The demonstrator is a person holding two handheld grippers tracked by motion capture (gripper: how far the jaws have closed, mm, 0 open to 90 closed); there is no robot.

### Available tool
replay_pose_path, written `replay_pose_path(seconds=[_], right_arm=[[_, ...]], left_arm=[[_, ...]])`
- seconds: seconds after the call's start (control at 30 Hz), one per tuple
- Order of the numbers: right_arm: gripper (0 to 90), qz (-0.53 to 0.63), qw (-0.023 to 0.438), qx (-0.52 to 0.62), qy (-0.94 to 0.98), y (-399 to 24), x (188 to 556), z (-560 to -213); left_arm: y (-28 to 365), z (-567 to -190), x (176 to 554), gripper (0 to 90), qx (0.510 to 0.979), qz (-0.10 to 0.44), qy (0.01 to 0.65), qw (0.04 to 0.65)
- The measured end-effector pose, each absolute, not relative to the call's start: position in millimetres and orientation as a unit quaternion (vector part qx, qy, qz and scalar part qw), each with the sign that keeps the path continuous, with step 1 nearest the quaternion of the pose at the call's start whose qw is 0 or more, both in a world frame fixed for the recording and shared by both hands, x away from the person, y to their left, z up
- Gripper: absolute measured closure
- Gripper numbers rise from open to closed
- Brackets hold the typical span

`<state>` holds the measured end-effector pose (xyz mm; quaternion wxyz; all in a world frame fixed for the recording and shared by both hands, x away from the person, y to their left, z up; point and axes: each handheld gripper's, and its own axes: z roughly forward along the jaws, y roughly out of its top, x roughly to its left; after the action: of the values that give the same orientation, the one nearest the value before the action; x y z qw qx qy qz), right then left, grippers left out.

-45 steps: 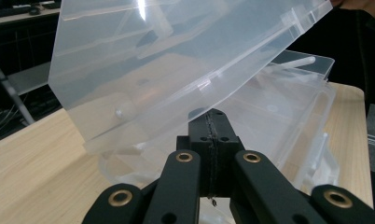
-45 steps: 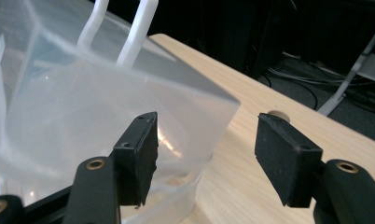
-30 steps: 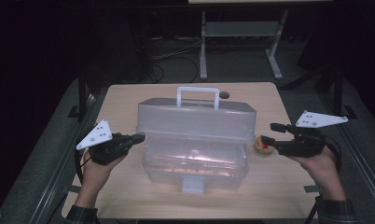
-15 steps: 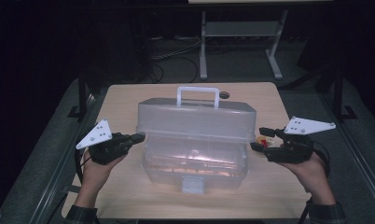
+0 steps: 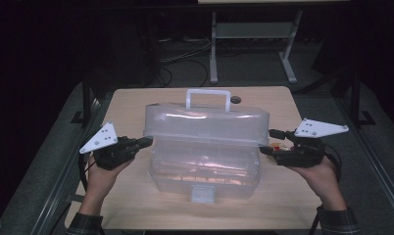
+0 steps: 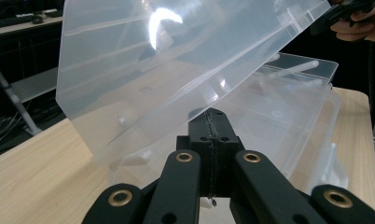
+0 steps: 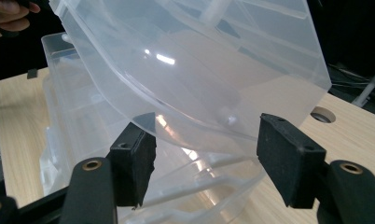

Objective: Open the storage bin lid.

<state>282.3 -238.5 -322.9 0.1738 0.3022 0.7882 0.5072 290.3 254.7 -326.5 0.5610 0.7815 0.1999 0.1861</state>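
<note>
On the pale wooden surface (image 5: 136,105) sits a clear plastic box (image 5: 205,166), its lid (image 5: 205,125) tilted half open. We read no label or writing on it. Our left gripper (image 5: 145,142), jaws together, touches the lid's left edge; our right gripper (image 5: 266,147) stands with jaws apart beside the right end.

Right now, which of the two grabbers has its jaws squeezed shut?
The left gripper, tucked under the box's raised lid. Its jaws press together; the right gripper's stand apart.
</note>
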Motion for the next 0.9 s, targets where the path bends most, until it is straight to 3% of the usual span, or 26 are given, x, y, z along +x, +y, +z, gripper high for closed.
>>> replay_pose_path(seconds=[0.9], right_arm=[[37.1, 0.512, 0.201, 0.313, 0.774, -230.2, 291.6, -319.1]], left_arm=[[257.8, -326.1, 288.1, 86.9, 0.782, 0.173, 0.202, 0.564]])
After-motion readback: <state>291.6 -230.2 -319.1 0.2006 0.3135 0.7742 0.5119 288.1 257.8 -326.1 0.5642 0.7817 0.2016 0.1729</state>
